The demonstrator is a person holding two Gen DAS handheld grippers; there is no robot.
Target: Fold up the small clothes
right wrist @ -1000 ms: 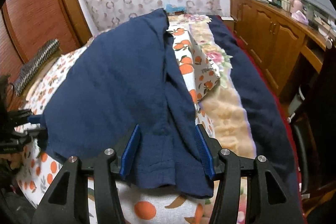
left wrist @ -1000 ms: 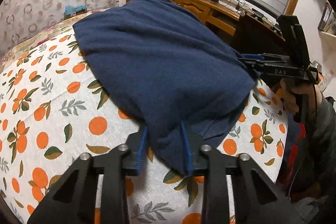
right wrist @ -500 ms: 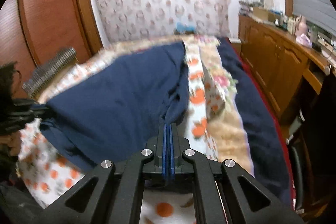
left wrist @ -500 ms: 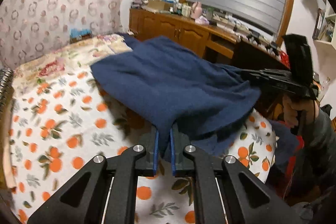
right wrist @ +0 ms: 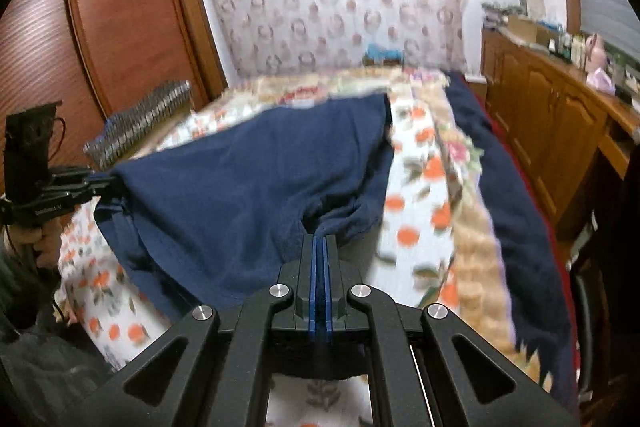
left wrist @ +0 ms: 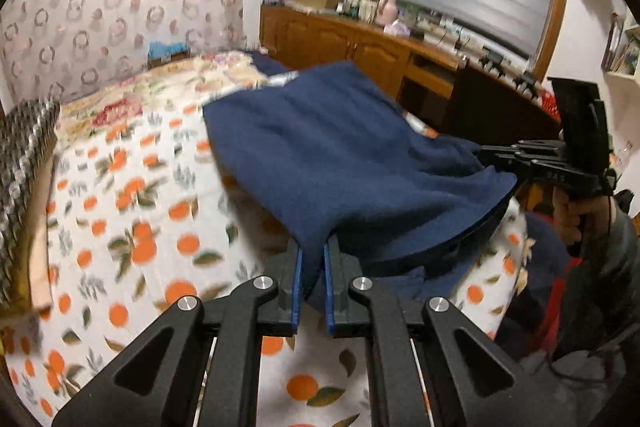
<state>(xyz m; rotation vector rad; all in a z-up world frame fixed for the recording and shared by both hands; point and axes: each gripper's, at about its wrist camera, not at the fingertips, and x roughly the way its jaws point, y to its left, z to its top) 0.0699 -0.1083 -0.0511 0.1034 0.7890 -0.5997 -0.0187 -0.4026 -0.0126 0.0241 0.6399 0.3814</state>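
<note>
While clamped on the navy garment, left gripper and right gripper hold it above the bedspread.

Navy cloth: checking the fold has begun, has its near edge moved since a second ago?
Yes. The navy cloth, pinched by both the left gripper and right gripper, has lifted off the orange-print bedsheet it lay flat on.

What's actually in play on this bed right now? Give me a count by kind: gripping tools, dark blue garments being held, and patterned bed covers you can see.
Gripping tools: 2, the left gripper and the right gripper, both clamped on the cloth.
Held dark blue garments: 1, the navy garment.
Patterned bed covers: 2, the orange-print sheet and the floral blanket.
Total: 5
</note>
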